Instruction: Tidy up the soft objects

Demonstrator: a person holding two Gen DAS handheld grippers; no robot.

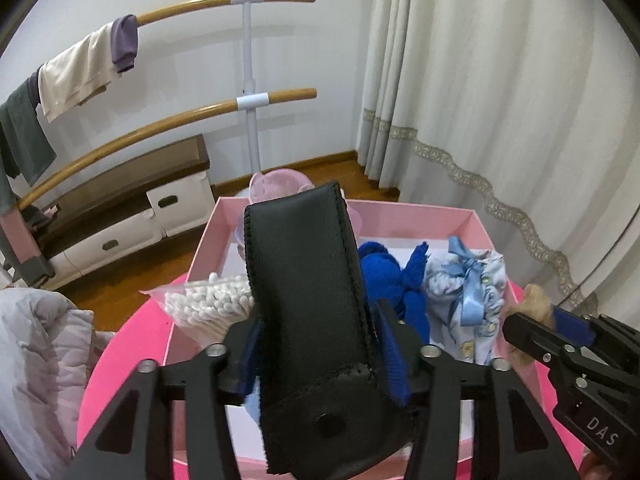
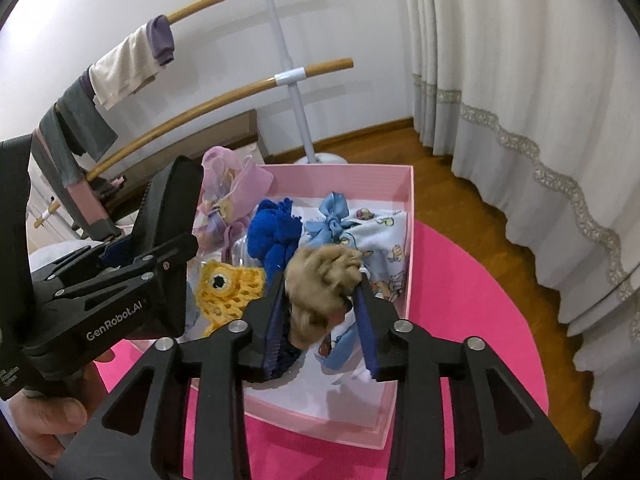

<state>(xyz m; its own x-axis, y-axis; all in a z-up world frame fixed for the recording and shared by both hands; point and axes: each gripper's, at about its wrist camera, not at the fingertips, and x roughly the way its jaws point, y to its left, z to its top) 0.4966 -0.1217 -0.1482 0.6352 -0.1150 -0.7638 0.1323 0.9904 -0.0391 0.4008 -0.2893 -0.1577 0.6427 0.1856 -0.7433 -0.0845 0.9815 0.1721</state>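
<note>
Left gripper (image 1: 316, 344) jaws grasp black leather pouch (image 1: 308, 280) above pink box (image 1: 478, 224); right gripper (image 2: 320, 316) jaws grasp beige fluffy toy (image 2: 324, 276) over same box.

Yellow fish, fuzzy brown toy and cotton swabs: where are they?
yellow fish (image 2: 228, 294): right wrist view, on its crocheted body below the eye.
fuzzy brown toy (image 2: 324, 276): right wrist view, on its furry middle between the gripper fingers.
cotton swabs (image 1: 212, 304): left wrist view, on the middle of the clear bag.
</note>
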